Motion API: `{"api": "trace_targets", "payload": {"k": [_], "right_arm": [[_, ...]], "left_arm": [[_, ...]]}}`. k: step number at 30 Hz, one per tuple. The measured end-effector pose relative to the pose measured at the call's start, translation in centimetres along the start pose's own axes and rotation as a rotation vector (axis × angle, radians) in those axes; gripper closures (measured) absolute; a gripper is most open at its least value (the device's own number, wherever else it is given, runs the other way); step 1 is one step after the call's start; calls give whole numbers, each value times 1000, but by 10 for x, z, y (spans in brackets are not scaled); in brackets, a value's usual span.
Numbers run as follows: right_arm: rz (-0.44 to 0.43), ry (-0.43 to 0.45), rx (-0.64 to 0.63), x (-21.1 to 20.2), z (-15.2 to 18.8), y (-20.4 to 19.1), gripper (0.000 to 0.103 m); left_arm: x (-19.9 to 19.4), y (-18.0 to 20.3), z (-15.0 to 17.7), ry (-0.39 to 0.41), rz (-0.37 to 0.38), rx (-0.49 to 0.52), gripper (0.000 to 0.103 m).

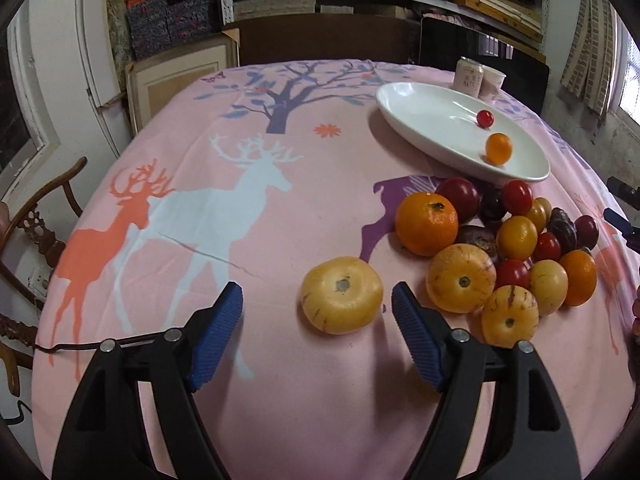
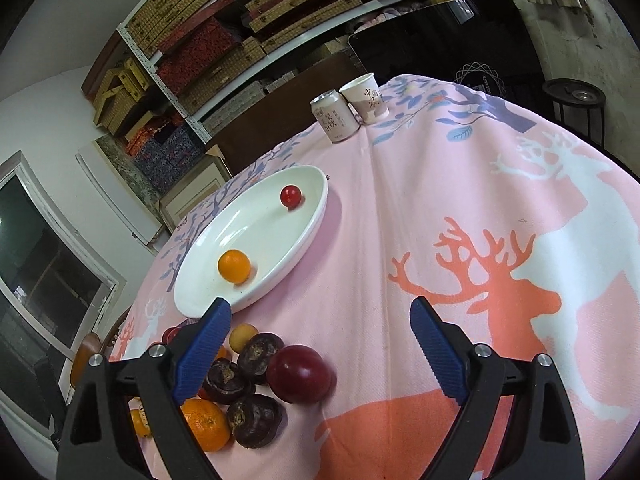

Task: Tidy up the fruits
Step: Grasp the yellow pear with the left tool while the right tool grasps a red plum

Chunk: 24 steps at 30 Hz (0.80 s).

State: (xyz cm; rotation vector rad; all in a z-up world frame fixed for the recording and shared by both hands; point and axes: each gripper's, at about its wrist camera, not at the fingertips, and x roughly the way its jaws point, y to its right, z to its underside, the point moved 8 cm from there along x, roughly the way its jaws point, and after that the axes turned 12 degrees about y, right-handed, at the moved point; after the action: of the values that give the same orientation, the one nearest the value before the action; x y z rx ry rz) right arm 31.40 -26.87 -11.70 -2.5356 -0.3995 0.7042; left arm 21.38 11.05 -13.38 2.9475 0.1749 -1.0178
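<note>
Your left claw (image 1: pixel 316 304) hangs released above the counter (image 1: pixel 280 400), which is draped in a pink cloth printed with white and coral deer and a purple tree; its blue ribbed pads stand apart with nothing pressed between them. Just ahead of the right pad lies a flattened yellow fruit (image 1: pixel 341 295), pale gold with faint purple streaks and a grey stem scar facing up, resting alone on the cloth. Beside it, to the right, sits the pile of fruit (image 1: pixel 504 256): a large orange tangerine (image 1: pixel 426 223) with a green stem nub, two more streaked yellow fruits, small red and yellow tomatoes, dark red plums and dark brown wrinkled pieces, all touching one another. Beyond the pile is a white oval dish (image 1: pixel 420 120) holding only a small red tomato (image 1: pixel 485 118) and a small orange one (image 1: pixel 498 148), well apart from each other. Your right claw (image 2: pixel 320 316) is also released, empty and wide, hovering over the near end of the pile; between its pads and slightly below lies a glossy dark red plum (image 2: pixel 299 373), beside three dark brown water-chestnut-like pieces. A drink can (image 2: pixel 334 116) and a paper cup (image 2: pixel 366 98) stand at the far edge.
</note>
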Motion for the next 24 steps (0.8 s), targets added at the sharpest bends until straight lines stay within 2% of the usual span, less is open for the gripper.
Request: {"api": "trace_targets", "payload": {"k": [1,2,5,7,12,16,18,21,22,24], "right_arm": [[0,0,2,0,-1,0,11],[0,1,5,1,-1,0,11],[-4,-6,12,1,1,0,11],[-9,-15,12,2,1,-1,11],[-34,-24,-32,0,6,-11,11],[-58,-70,-136,-8,26,-29,11],[-74,-71,-145,-12,26,-32,14],[-49,-108,-83,-9,29,-17,40],[-52,-146,-63,-5,34,-14,55],[-56,-169,-81,-3,38,-17,58]], "left_arm": [[3,0,1,-9,2,-2,30],[6,0,2,-19,5,-3,38],[12,5,5,-41,51,-12,54],[11,9,4,-31,65,4,59],[11,9,3,-30,74,-10,59],[10,6,2,-29,64,-17,59],[10,3,2,-29,60,-29,59],[10,1,2,-31,59,-34,59],[10,1,2,-30,59,-34,59],[10,1,2,-30,60,-35,59]]}}
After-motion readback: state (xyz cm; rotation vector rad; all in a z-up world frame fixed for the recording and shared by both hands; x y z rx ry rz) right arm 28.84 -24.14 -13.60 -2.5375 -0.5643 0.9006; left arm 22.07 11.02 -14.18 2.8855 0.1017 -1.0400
